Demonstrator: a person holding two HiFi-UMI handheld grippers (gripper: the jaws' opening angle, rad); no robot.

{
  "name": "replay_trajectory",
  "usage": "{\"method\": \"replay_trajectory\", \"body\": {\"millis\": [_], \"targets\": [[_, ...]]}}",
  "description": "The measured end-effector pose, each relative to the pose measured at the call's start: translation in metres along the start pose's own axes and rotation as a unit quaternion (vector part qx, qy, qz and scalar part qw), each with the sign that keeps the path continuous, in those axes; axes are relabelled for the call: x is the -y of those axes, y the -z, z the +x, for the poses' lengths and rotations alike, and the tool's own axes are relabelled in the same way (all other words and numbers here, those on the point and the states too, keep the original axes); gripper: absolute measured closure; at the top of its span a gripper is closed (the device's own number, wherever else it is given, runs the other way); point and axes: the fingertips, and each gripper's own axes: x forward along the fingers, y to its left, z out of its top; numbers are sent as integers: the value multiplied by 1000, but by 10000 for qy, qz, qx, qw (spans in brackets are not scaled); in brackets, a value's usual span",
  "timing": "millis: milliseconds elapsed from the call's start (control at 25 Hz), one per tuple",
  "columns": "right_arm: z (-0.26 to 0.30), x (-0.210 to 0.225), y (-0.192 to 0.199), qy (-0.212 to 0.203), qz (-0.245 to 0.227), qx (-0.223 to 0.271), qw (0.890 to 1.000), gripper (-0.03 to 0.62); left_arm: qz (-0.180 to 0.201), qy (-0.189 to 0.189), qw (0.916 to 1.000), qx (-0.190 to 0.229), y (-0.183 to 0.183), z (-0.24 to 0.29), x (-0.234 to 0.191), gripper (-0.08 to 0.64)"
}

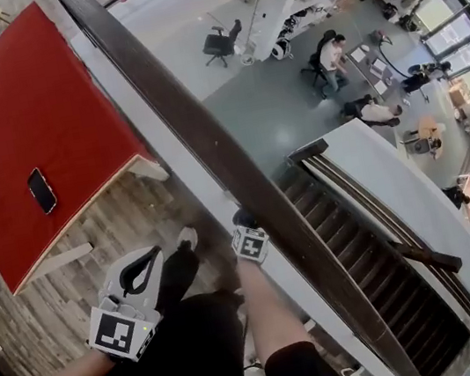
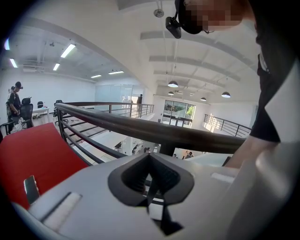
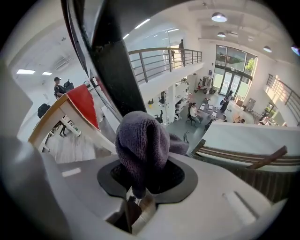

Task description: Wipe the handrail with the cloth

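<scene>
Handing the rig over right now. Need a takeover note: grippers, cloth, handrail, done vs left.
Left gripper: jaws together, nothing in them, held low on the near side of the handrail.
Right gripper: shut on the purple-grey cloth, which bunches up above the jaws right at the handrail. I can't confirm contact.
Done: the cloth is gripped and at the handrail. No wiped stretch can be made out.
Left: run the cloth along the handrail, probably its whole length.

wood floor (image 1: 27, 333) | red table (image 1: 26, 110) | staircase (image 1: 385, 282) | ceiling lamps (image 2: 173, 84) | tall windows (image 3: 234, 58)
</scene>
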Motion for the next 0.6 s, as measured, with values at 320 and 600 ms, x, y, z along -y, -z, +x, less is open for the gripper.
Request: {"method": "replay_trajectory", "body": {"millis": [320, 600], "targets": [[-3, -4, -4, -9, 530, 358, 9980, 486, 191, 261, 9995, -4, -8, 20, 10, 560], [-8, -4, -7, -89, 745, 517, 9958, 488, 361, 881, 9954, -60, -4, 50, 46, 560]]}}
